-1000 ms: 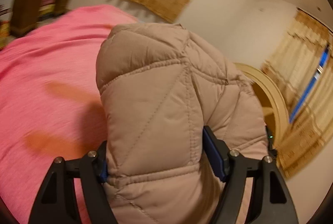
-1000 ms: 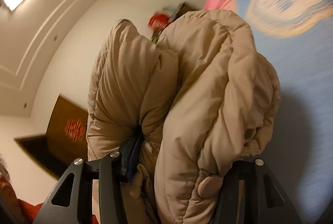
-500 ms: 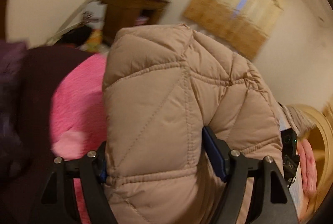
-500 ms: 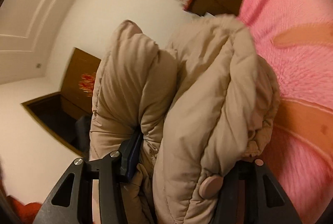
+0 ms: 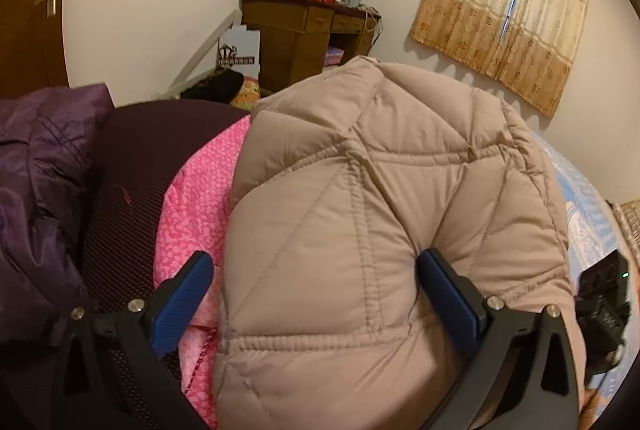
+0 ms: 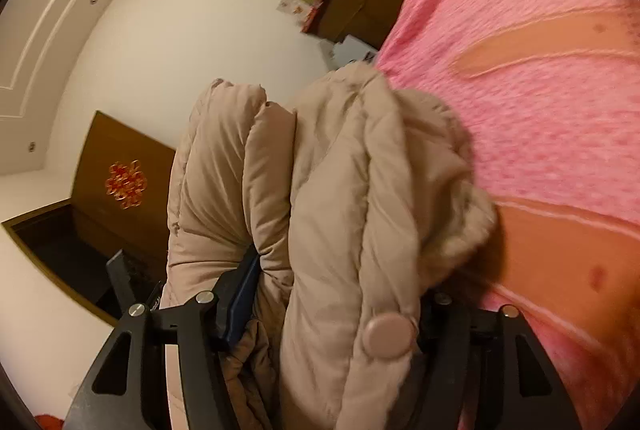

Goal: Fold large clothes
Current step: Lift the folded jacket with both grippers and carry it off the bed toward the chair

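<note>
Gaping left gripper (image 5: 316, 304) around beige quilted jacket (image 5: 384, 230), right gripper (image 6: 336, 314) clamping its bunched folds

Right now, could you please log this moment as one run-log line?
left gripper: open, beige jacket between its fingers | right gripper: shut on beige jacket | beside: pink bedding

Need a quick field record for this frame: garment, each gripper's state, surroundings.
garment: beige quilted jacket, bunched, lifted
left gripper: open; left blue pad clear of the jacket, right pad against it
right gripper: shut on a thick fold of the jacket; snap button near the fingers
below: pink bedspread
left side: purple garment on dark chair
background: wooden desk, curtain
</note>
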A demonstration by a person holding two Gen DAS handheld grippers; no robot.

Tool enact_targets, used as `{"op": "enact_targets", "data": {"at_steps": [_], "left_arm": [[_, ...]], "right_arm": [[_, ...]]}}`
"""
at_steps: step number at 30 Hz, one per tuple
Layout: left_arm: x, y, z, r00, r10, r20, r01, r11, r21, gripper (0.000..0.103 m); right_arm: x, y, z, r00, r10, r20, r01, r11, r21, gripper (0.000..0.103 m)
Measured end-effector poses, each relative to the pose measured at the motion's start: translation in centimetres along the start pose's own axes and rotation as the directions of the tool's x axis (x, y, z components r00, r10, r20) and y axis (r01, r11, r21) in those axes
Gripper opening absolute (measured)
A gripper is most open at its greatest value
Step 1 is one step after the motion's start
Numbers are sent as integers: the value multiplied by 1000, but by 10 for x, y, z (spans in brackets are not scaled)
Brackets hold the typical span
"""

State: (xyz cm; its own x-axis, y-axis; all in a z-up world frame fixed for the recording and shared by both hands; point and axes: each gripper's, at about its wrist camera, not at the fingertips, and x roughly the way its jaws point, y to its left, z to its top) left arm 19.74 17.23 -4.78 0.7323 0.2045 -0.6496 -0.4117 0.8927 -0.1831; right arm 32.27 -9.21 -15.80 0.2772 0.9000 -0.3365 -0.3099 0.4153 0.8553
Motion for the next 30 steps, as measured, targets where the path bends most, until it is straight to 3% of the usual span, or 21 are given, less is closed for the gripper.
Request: {"op": "enact_targets", "data": {"at_steps": [7, 10, 12, 14, 16, 18, 20, 23, 27, 30], "left_arm": [[-25, 41, -15, 1000, 0, 6, 0, 1000, 17, 103], [-28, 50, -18, 1000, -12, -1, 12, 1000, 6, 103], [-32, 57, -23, 1000, -19, -4, 19, 1000, -1, 103], [-32, 58, -23, 1000, -24, -3, 24, 1000, -3, 103], [-33, 58, -23, 1000, -17, -1, 17, 1000, 1, 103], [-34, 55, -21, 1000, -8, 4, 8, 1000, 7, 103], [-35, 55, -21, 1000, -6, 4, 6, 1000, 9, 103], [-35, 58, -23, 1000, -9, 1, 9, 1000, 8, 103], [-31, 63, -22, 1000, -10, -18, 9, 1000, -14, 103], [-23, 66, -19, 998, -34, -53, 32, 998, -45, 103]], "right_arm": [[-44, 16, -26, 986, -163, 37, 164, 986, -18, 65], [-71, 50, -29, 929, -353, 115, 368, 915, -167, 64], [-90, 91, -32, 864, -445, 235, 500, 810, -306, 59], [-100, 125, -34, 861, -421, 285, 506, 764, -399, 46], [-94, 162, -33, 869, -388, 306, 493, 723, -483, 46], [-69, 186, -29, 904, -343, 254, 427, 732, -531, 46], [-49, 190, -32, 916, -339, 212, 399, 746, -533, 46], [-8, 173, -42, 855, -479, 200, 508, 692, -513, 46], [13, 140, -38, 856, -476, 203, 515, 747, -421, 48], [26, 127, -38, 847, -484, 220, 529, 727, -437, 50]]}}
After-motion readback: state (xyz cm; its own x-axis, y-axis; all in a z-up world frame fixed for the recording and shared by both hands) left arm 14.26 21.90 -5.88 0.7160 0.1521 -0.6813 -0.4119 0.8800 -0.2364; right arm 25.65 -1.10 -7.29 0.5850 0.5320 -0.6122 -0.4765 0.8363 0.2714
